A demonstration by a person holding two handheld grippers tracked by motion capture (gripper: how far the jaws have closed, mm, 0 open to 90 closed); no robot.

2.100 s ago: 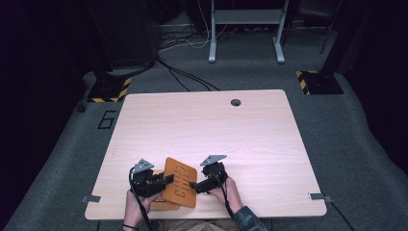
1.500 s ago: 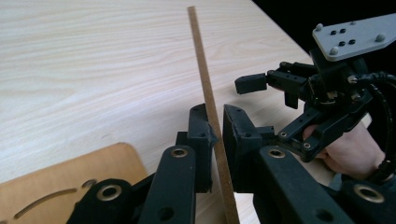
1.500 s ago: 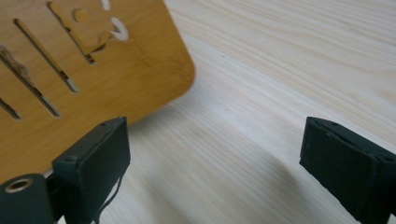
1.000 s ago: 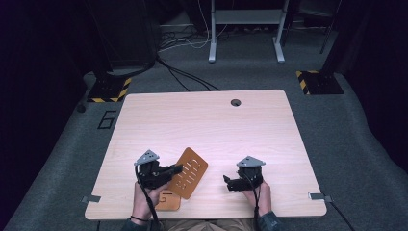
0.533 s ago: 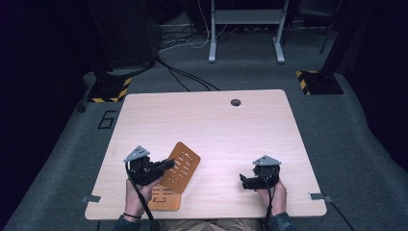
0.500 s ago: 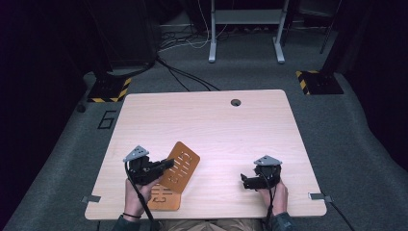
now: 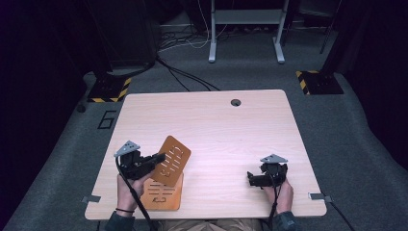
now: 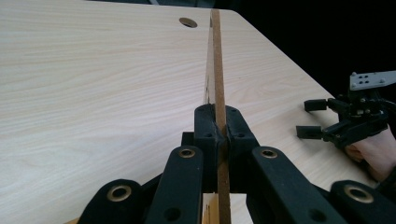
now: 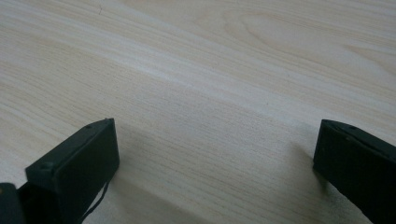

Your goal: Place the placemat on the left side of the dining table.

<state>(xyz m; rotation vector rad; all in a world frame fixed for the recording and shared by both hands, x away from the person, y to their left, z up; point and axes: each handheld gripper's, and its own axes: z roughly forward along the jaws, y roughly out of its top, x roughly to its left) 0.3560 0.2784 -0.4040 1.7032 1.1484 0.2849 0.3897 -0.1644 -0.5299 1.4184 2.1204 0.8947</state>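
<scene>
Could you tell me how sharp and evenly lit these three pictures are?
High view: the table is brightly lit, the room around it nearly black. Left gripper view: the board's edge is crisp near the left gripper, softer farther off. Right gripper view: the right gripper's jaws are blurred, casting soft shadows.

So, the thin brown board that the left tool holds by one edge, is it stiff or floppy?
Probably stiff: the board runs straight from the left tool without sagging. Likely light, since an edge pinch lifts it. Its slots may weaken it.
</scene>
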